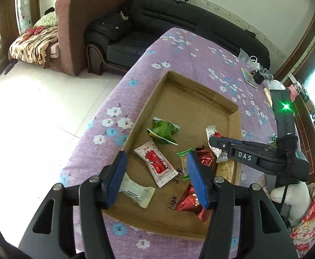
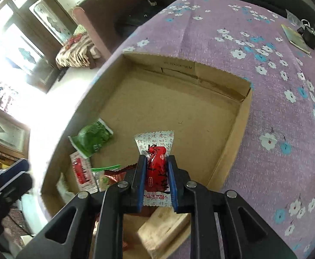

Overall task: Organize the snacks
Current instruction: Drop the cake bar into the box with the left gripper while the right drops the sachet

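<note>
— Two grippers, so which one matters?
— I'd judge the right gripper (image 2: pixel 156 180): its pads are clamped on the red-and-white candy (image 2: pixel 156 168), whose long axis runs straight ahead along the fingers, over the near part of the cardboard box (image 2: pixel 233 142).
— And the other?
— The left gripper (image 1: pixel 157 179) hangs over the box's near edge with fingers apart, holding nothing; the red-and-white sachet (image 1: pixel 156 161) lies on the box floor below the gap between its fingers.
</note>
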Tool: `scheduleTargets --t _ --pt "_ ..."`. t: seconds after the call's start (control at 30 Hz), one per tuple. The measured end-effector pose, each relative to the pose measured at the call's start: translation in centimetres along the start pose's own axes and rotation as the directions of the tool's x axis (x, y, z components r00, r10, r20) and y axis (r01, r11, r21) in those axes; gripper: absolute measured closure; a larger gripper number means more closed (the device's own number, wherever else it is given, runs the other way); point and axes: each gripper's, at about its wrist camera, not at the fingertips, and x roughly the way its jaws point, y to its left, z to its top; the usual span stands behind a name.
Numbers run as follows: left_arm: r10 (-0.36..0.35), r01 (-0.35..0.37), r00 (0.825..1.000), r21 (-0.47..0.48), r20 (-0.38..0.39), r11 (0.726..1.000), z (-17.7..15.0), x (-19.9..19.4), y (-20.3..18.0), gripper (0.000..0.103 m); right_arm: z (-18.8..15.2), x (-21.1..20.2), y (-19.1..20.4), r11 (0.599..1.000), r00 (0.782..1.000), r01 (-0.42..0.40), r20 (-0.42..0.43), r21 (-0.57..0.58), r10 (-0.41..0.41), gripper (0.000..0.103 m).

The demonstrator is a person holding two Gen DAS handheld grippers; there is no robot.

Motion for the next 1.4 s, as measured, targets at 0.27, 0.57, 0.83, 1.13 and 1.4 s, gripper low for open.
scheduleTargets --t 0.27,0.57,0.83,1.13,1.4 --pt "-0.013 0.012 0.997 0.012 0.079 1.000 0.1 -1.9 0.1 0.034 -0.5 -2.7 1.3 1.000 0.998 0.020 0.067 -0.002 -0.020 0.082" --pt "-0.030 0.023 0.980 0.034 0.199 0.999 -0.3 -5.3 -2.4 0.022 -2.4 -6.8 1.6 1.000 0.992 0.005 0.125 0.013 -0.007 0.076" --pt "0.205 -0.220 0.916 0.007 0.344 0.975 -3.1 -13.1 -5.8 0.020 -4.4 -9.6 2.8 0.993 0.984 -0.092 0.150 -0.068 0.101 0.076" --pt "0.469 -0.429 0.816 -0.187 0.338 0.883 -8.4 -20.6 -6.6 0.011 -6.6 -11.0 7.4 0.934 0.954 -0.254 0.093 -0.252 0.284 0.071" --pt "0.546 -0.449 0.762 -0.324 0.347 0.833 -13.7 -25.2 -5.1 0.011 -9.6 -8.9 14.2 0.841 0.921 -0.373 -0.049 -0.392 0.386 0.071"
